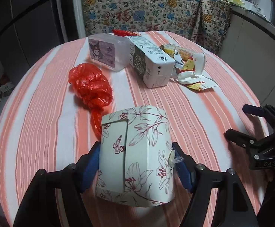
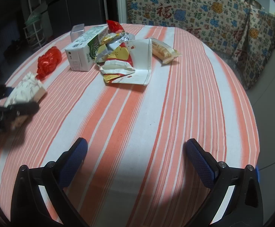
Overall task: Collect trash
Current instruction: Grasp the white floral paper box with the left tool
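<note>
A white box with a flower and butterfly print [image 1: 137,157] lies between the blue pads of my left gripper [image 1: 135,147], which touch its two sides. The right wrist view shows that box [image 2: 24,92] at the far left, held by the blurred left gripper. My right gripper [image 2: 135,145] is open over bare striped cloth and holds nothing; it also shows at the right edge of the left wrist view [image 1: 237,121]. Farther back lie a crumpled red plastic bag [image 1: 90,85], a white and green carton [image 1: 150,64] on its side, and torn yellow and white wrappers [image 1: 192,70].
A round table under an orange and white striped cloth [image 2: 156,113] carries everything. A clear plastic tub with a cartoon sticker [image 1: 107,53], a red wrapper [image 2: 113,25] and a sealed snack packet [image 2: 163,52] lie at the back. Patterned fabric [image 2: 203,13] hangs behind the table; a white wire rack [image 2: 33,32] stands left.
</note>
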Available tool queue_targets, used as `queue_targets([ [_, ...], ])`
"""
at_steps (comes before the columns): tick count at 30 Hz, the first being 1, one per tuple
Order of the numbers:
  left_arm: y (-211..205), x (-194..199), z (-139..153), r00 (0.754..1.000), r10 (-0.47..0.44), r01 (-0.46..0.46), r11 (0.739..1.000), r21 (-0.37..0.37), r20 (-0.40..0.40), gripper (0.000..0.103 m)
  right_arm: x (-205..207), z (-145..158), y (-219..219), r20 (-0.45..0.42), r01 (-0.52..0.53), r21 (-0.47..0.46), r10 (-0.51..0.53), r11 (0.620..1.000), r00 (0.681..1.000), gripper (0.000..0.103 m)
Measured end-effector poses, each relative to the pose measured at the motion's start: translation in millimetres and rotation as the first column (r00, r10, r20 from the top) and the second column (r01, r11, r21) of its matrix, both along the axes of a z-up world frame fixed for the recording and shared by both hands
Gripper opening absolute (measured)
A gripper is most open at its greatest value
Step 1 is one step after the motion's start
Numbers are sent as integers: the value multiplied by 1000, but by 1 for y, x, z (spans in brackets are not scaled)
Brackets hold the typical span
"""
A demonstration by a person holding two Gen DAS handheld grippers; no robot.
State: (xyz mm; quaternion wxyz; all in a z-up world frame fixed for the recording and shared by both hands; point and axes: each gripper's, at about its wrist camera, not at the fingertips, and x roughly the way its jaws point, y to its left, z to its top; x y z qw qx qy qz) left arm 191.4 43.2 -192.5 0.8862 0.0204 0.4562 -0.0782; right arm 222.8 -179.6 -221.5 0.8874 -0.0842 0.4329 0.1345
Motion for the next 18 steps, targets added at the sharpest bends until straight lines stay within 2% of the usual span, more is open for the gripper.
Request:
queue_targets([
  [8,-1,-4,-8,999,32,-32,999,24,34,84,0,-1,0,1,0,0,0,1000,1000,103],
  [11,2,-4,-9,998,51,-52,998,29,26,91,0,-1,0,1,0,1,0,1000,1000,103],
  [18,3,-3,-10,998,53,-54,998,26,25,92,-1,-1,4,0,-12,18,12,1000,1000,103],
])
